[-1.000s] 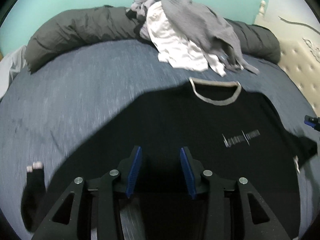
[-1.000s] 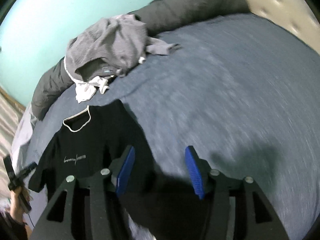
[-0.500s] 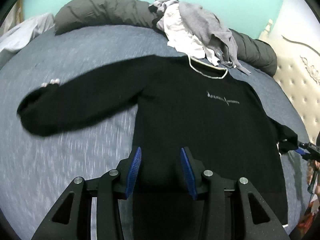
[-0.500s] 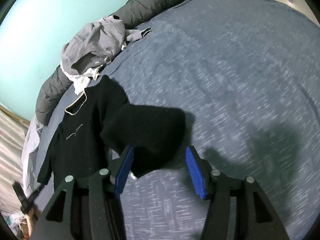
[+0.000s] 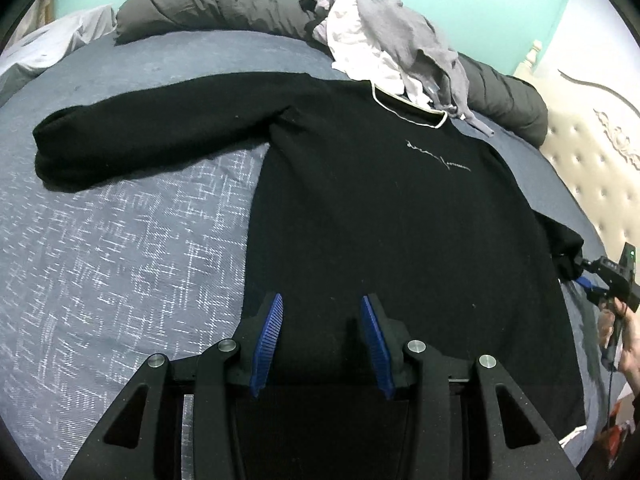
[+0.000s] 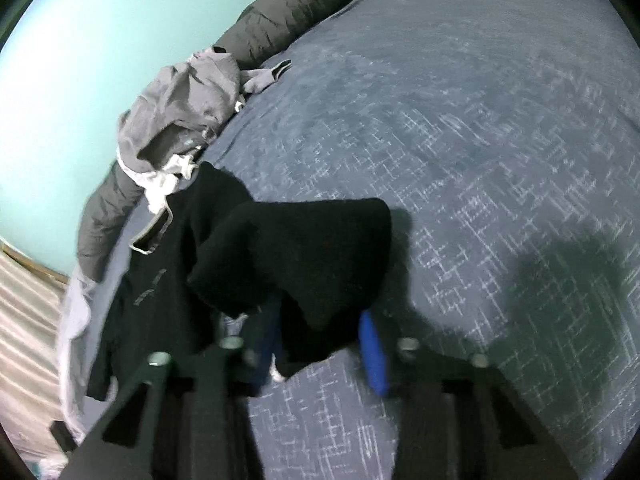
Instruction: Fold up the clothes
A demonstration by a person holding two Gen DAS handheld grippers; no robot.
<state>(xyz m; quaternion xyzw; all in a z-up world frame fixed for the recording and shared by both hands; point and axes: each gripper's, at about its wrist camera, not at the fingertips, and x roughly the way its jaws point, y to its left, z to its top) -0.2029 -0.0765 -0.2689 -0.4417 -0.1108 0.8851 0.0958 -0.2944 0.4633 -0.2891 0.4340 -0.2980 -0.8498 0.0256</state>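
The black long-sleeved knit sweater (image 5: 380, 216) lies flat on the blue-grey bed (image 5: 120, 264). The right claw (image 6: 320, 344) is closing on its cuff at six o'clock and could pinch sheet too. The left claw (image 5: 320, 340), part-open and empty, hovers over the hem.

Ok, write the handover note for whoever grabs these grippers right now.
Left gripper: open over the lower body of the black sweater, holding nothing.
Right gripper: fingers closing, the sweater's right sleeve between them.
Sweater lies face up on the blue bed cover, other sleeve spread out sideways.
Grey and white clothes pile waits beyond the collar.
Done: sweater laid out. Left: every fold, then the pile.
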